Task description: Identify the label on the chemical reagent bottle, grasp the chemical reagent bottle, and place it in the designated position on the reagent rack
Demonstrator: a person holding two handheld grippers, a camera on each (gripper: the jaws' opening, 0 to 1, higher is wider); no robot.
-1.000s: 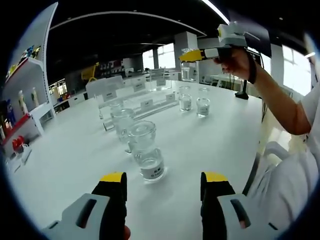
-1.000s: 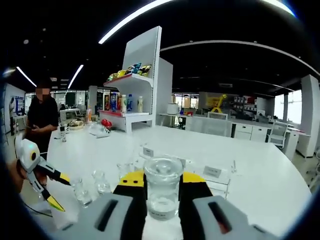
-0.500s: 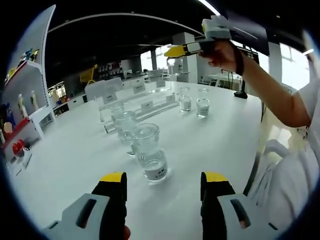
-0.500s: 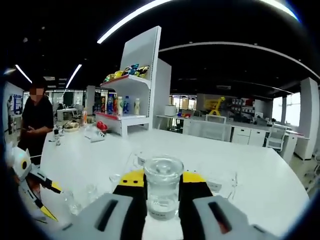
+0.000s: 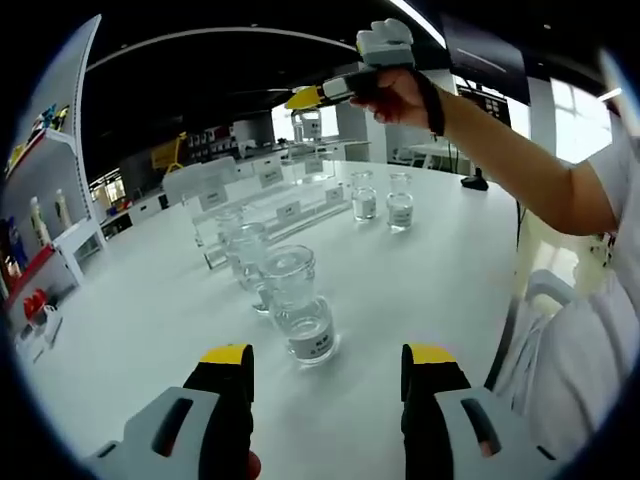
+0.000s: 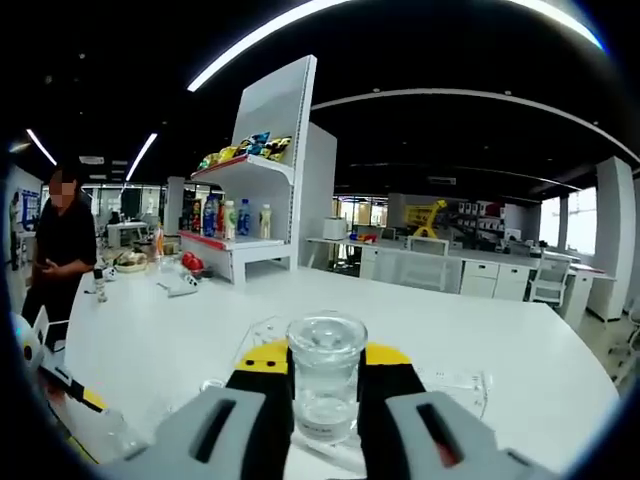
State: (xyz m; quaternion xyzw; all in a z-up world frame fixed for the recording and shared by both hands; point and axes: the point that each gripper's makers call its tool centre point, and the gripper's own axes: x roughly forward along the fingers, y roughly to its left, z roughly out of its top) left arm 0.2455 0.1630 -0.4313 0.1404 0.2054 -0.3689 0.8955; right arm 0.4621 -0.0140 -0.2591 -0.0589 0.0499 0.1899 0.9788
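Right gripper view: the white table [image 6: 560,370] is big, and the clear rack [image 6: 455,380] on it is hard to see. The right gripper [image 6: 326,400] pinches a reagent bottle [image 6: 325,385], standing straight up, stopper on top; its label is hidden. The left gripper [image 5: 326,385] is spread wide, near another bottle [image 5: 298,315].

Reagent bottle [image 5: 300,312] on table [image 5: 430,270], before reagent rack [image 5: 270,205]; two bottles [image 5: 384,202] probably right of rack.
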